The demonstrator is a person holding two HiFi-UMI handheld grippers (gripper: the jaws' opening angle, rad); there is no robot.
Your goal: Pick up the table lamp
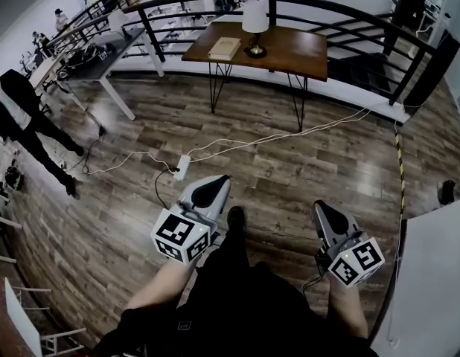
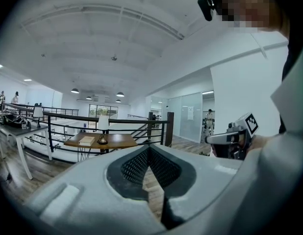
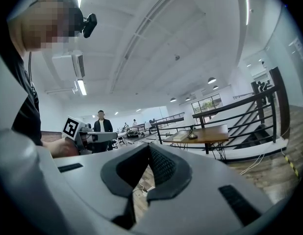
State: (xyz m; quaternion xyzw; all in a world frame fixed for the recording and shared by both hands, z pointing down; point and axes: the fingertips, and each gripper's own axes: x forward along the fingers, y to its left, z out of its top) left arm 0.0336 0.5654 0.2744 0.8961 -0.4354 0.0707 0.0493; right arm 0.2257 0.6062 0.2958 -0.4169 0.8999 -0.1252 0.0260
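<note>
The table lamp (image 1: 254,24), with a white shade and a dark brass base, stands on a brown wooden table (image 1: 293,49) far ahead, next to a book (image 1: 224,47). Both grippers are held low near my body, several steps short of the table. My left gripper (image 1: 215,185) and right gripper (image 1: 322,210) point toward it, jaws together with nothing between them. The left gripper view shows the lamp (image 2: 103,128) small beyond its shut tips (image 2: 149,148). In the right gripper view the lamp (image 3: 192,132) is just as distant past its shut tips (image 3: 150,148).
A white power strip (image 1: 182,166) and cables lie on the wood floor between me and the table. A black railing (image 1: 349,12) runs behind the table. A white desk (image 1: 111,47) stands at the left, where a person in dark clothes (image 1: 21,114) stands. A white ledge (image 1: 438,274) borders my right.
</note>
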